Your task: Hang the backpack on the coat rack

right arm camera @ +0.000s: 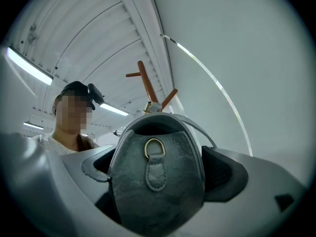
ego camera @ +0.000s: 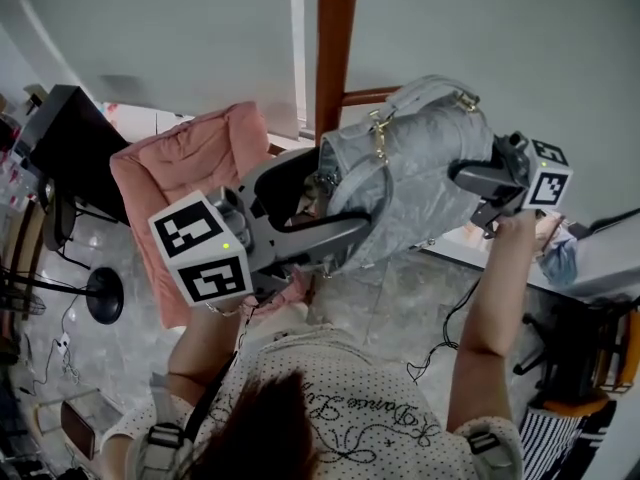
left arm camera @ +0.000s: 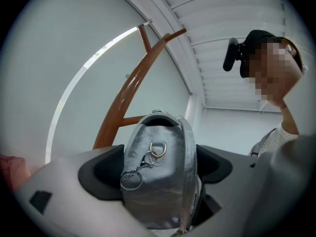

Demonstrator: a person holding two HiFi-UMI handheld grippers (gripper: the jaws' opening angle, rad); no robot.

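A grey quilted backpack (ego camera: 410, 168) is held up in the air between my two grippers, next to the brown wooden coat rack pole (ego camera: 335, 38) and its short peg (ego camera: 370, 95). My left gripper (ego camera: 345, 193) is shut on the bag's left end, and my right gripper (ego camera: 470, 196) is shut on its right end. In the left gripper view the backpack (left arm camera: 158, 181) fills the jaws, a key ring (left arm camera: 131, 180) dangles from it, and the coat rack (left arm camera: 128, 93) rises behind. In the right gripper view the backpack (right arm camera: 155, 191) with its brass D-ring (right arm camera: 154, 147) sits between the pads, with the rack's top pegs (right arm camera: 145, 83) beyond.
A pink padded chair (ego camera: 190, 158) stands below the bag on the left. Dark furniture (ego camera: 70, 138) and a round black stand base (ego camera: 103, 295) are further left. An orange-framed chair (ego camera: 590, 368) is at the lower right. A pale wall runs behind the rack.
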